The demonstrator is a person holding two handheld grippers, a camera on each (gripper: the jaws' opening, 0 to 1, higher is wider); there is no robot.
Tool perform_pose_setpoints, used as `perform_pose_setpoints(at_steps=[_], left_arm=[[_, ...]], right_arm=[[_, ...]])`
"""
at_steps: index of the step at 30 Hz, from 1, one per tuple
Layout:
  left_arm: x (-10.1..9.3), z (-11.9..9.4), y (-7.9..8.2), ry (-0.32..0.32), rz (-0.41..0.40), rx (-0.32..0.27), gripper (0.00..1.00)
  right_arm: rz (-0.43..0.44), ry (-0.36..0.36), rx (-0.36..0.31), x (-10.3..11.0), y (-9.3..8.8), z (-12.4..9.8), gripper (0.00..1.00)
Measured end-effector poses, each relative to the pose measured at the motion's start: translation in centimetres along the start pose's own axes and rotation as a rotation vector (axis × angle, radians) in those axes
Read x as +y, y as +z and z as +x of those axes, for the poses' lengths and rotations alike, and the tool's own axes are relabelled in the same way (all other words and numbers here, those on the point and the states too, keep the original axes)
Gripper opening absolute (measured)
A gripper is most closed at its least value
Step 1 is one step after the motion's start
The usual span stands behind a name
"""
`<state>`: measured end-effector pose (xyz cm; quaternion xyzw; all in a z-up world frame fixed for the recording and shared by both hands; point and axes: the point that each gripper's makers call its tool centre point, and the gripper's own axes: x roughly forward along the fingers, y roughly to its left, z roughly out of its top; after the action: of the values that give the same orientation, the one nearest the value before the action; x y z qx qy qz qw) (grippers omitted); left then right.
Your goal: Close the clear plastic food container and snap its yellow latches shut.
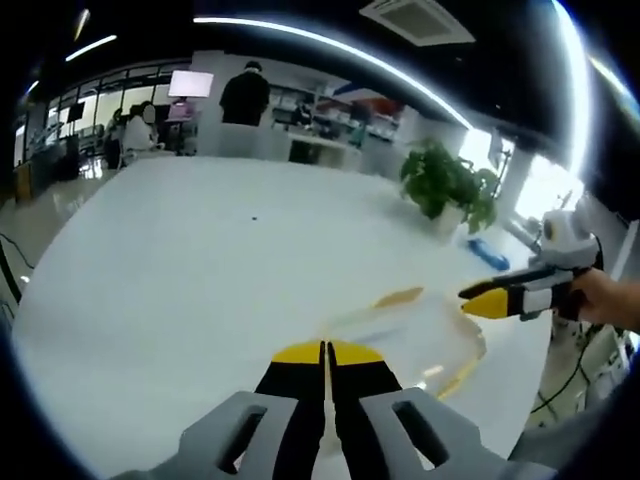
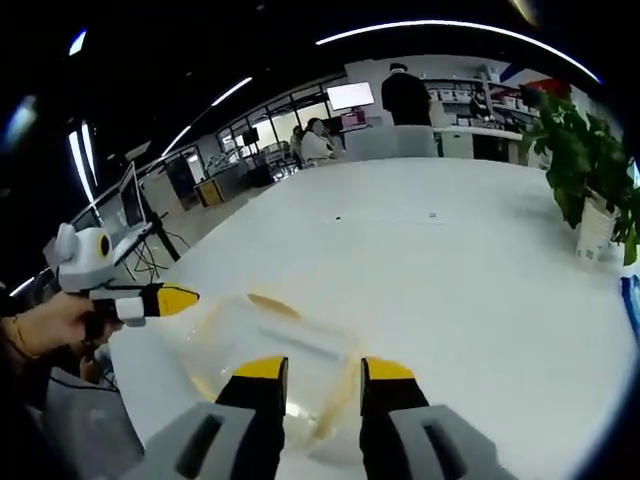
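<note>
Clear container on white table, nothing visible inside

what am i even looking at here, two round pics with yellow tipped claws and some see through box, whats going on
There is no robot here. A person holds a two-jaw gripper in each hand, and a fisheye camera rides on each, which is why both pictures are round.

The left gripper view looks along the left gripper, its yellow-tipped jaws closed together. The right gripper comes in from the side, held by the person's hand.

The right gripper view looks along the right gripper, its jaws apart with nothing between them.

On the white table lies a clear plastic food container with yellow latches. Neither gripper holds it. A potted plant stands further back.
</note>
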<state>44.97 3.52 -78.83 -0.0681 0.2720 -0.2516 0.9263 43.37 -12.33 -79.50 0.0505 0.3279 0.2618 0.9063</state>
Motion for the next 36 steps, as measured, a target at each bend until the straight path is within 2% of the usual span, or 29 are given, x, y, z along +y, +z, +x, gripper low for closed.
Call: perform_pose_setpoints(at_steps=[7,15,17,22,26,29,33,36], left_arm=[[-1.7,0.5,-0.8,-0.053,0.101,0.028,0.0],[-3.7,1.1,-0.8,-0.129,0.236,0.018,0.05],[-4.1,1.2,-0.9,-0.145,0.301,0.026,0.06],[-5.3,1.5,-1.4,-0.176,0.398,0.043,0.09],[-5.8,1.6,-1.8,-0.201,0.411,0.054,0.14],[-5.8,1.6,-2.4,-0.204,0.418,0.073,0.23],[-6.1,1.3,-2.7,-0.223,0.451,0.078,0.23],[-6.2,1.1,-2.7,-0.231,0.48,0.077,0.25]], right_arm=[[-0.047,0.043,-0.006,1.2,0.9,0.9,0.24],[-0.079,0.102,0.005,3.0,1.2,2.4,0.21],[-0.097,0.118,0.015,3.5,1.1,2.7,0.2],[-0.133,0.15,0.037,4.4,0.9,3.6,0.19],[-0.178,0.15,0.06,4.4,0.7,4.1,0.19],[-0.19,0.158,0.063,4.4,0.9,4.4,0.19],[-0.203,0.167,0.066,4.4,1.2,4.6,0.19],[-0.222,0.165,0.069,4.3,1.3,4.8,0.22]])
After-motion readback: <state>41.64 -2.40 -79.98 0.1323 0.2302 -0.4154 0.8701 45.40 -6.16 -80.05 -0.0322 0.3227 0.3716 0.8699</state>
